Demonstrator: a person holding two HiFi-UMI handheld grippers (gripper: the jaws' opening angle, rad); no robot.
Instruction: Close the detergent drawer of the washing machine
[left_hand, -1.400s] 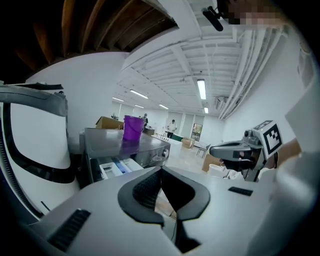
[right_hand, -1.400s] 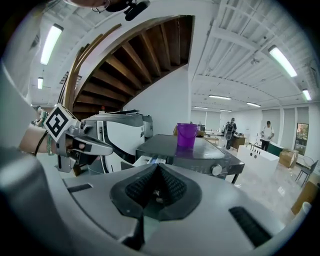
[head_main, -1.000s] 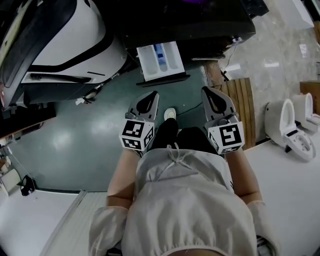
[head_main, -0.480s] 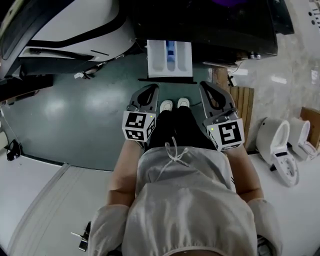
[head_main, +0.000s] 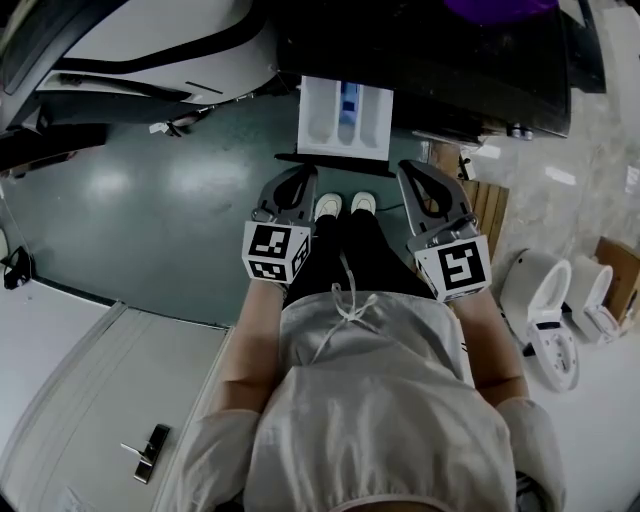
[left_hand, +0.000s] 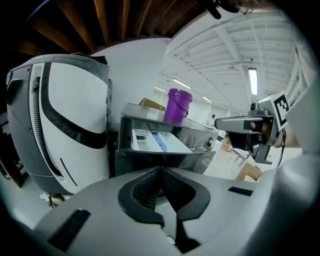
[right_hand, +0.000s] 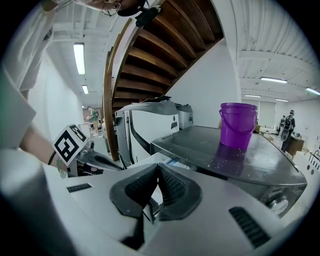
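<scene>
your left gripper (head_main: 296, 196) and right gripper (head_main: 425, 190) both have their jaws pressed together on nothing. they hang side by side, near the detergent drawer (head_main: 345, 120), which sticks out open from the dark washing machine (head_main: 460, 70) ahead of you.

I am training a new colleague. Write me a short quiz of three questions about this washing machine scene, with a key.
1. True or false: the white detergent drawer stands pulled out of the dark washing machine.
2. What stands on the machine's top? A) a purple plastic bucket B) a red box C) a green bottle
3. Fill in: the jaws of the left gripper and right gripper are ____.
Key: 1 true; 2 A; 3 shut.
</scene>
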